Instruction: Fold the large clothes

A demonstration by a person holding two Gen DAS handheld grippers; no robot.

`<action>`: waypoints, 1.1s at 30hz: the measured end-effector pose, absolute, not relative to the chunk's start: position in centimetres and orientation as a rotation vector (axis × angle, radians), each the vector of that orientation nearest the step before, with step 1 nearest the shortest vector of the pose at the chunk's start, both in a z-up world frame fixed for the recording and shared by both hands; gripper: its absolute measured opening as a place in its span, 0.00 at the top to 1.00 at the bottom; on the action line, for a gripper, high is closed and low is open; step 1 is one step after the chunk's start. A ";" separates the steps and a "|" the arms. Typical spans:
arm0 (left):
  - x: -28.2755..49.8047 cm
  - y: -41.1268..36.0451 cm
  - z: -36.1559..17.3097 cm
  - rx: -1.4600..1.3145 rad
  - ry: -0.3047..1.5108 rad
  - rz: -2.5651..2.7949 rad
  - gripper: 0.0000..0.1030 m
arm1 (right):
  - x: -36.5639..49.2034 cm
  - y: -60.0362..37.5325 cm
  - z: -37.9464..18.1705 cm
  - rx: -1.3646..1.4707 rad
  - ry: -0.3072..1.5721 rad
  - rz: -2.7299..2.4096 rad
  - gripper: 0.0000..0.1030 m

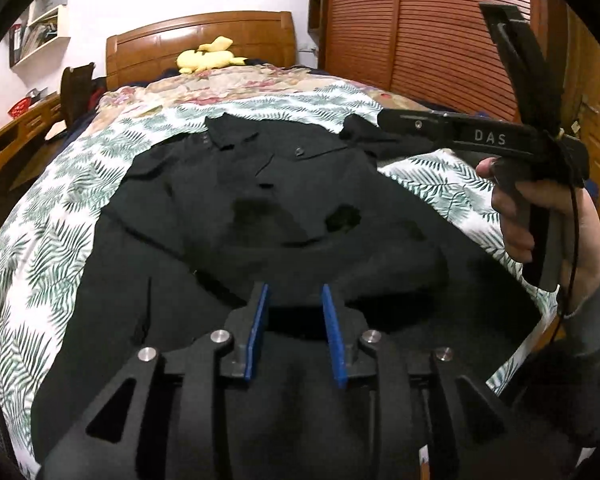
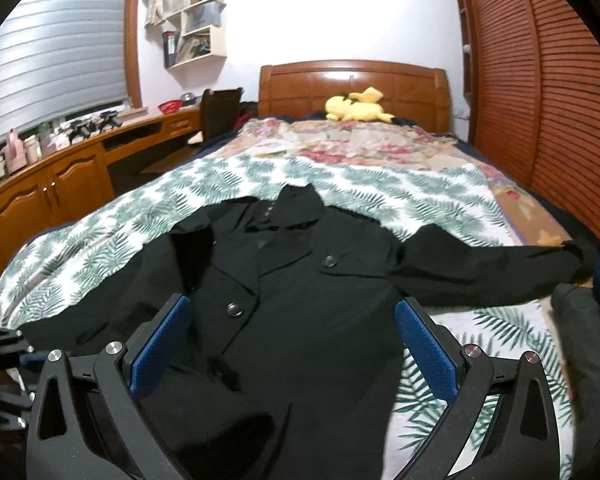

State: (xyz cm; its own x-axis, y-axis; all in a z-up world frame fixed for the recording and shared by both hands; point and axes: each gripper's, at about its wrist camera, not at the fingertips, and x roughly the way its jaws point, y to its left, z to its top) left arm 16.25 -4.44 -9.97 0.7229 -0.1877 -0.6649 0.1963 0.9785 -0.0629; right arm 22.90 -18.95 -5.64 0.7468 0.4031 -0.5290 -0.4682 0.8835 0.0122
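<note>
We are seeing one black coat [image 2: 300, 300] lying on the bed [image 2: 100, 236]; left gripper [image 1: 294, 300] narrowly spread, right gripper [image 2: 294, 312] spread wide, both holding nothing.

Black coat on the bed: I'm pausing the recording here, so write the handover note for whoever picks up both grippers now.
Left gripper: open with a narrow gap, holding nothing, hovering over the lower part of the black coat.
Right gripper: wide open, empty, above the coat's front.
The coat lies face up on the leaf-print sheet, collar toward the headboard, one sleeve stretched out toward the wardrobe side; the other sleeve seems to lie along the body.
Done: coat laid out, roughly flat.
Left: no fold shows yet. Probably start by bringing the outstretched sleeve across the body, then fold the rest.
</note>
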 end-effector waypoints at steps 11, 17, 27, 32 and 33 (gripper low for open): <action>14.6 -1.5 -10.4 -0.024 0.698 -0.134 0.75 | 22.3 -16.0 -11.3 -0.211 0.711 0.600 0.01; 14.4 -0.3 -10.0 -0.034 0.660 -0.106 0.72 | 20.7 -16.6 -14.3 -0.232 0.808 0.640 0.05; 14.6 0.6 -9.2 -0.063 0.632 -0.076 0.63 | 20.1 -17.1 -14.5 -0.204 0.839 0.739 0.87; 14.9 0.3 -8.8 -0.066 0.616 -0.053 0.63 | 19.3 -18.4 -12.5 -0.189 0.762 0.720 0.94; 15.0 0.4 -8.8 -0.067 0.620 -0.052 0.63 | 19.2 -18.7 -12.1 -0.184 0.751 0.713 0.94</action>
State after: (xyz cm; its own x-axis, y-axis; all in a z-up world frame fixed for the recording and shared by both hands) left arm 15.00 0.37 -8.79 0.8127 -0.0693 -0.5786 0.0288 0.9965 -0.0789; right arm 19.21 -18.65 -12.13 0.5113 0.5255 -0.6801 -0.6517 0.7529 0.0918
